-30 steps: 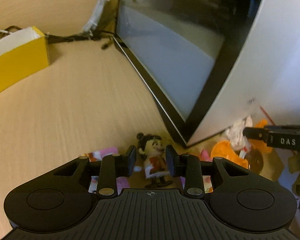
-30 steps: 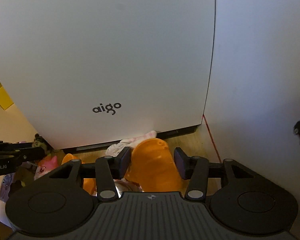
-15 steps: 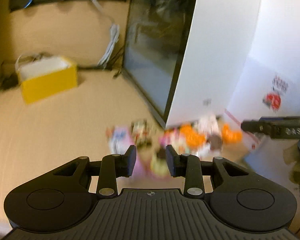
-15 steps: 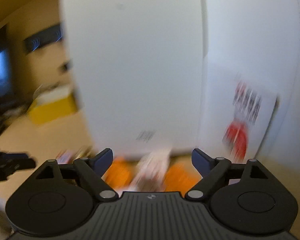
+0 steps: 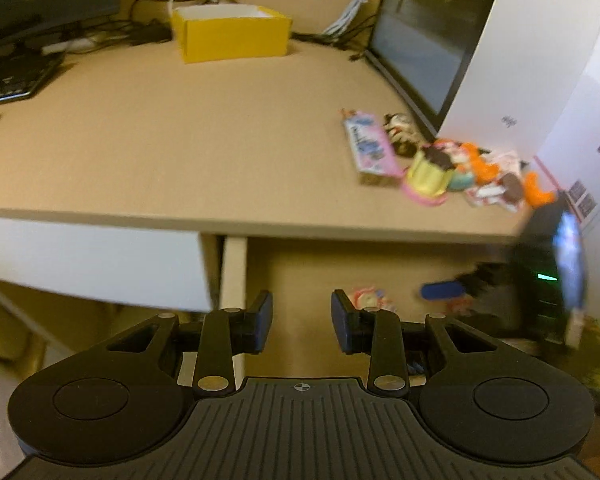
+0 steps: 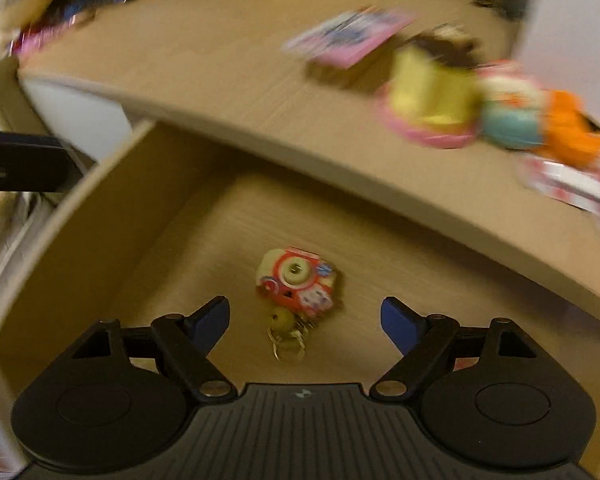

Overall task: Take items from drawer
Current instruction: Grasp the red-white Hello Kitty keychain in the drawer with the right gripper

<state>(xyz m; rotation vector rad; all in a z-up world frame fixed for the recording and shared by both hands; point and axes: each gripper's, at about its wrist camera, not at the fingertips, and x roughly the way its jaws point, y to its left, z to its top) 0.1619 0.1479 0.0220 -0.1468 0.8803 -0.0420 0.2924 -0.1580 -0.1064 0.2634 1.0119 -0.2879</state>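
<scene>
Fingers of the right gripper (image 6: 305, 322) stand wide apart and hold nothing; they hang over the open drawer (image 6: 100, 216). One toy camera (image 6: 296, 282), red and cream with a small keyring, lies on the drawer floor just beyond and between the two fingers, not touching them. It is the only item I can see in the drawer.

Fingers of the left gripper (image 5: 301, 326) are parted by a moderate gap and also hold nothing. They point at the front edge of the surface (image 5: 180, 140), above the drawer, and the same toy camera shows small just right of them.

On the surface, near its front edge, lies a blurred cluster of toys: one pink card (image 5: 366, 142), one yellow cupcake toy (image 5: 428, 174), one dark-haired figure (image 5: 400, 132), and several orange and white pieces that I cannot count surely. Behind them stands one white box (image 5: 520, 80). Far back sits one yellow box (image 5: 230, 32) with cables beside it.
</scene>
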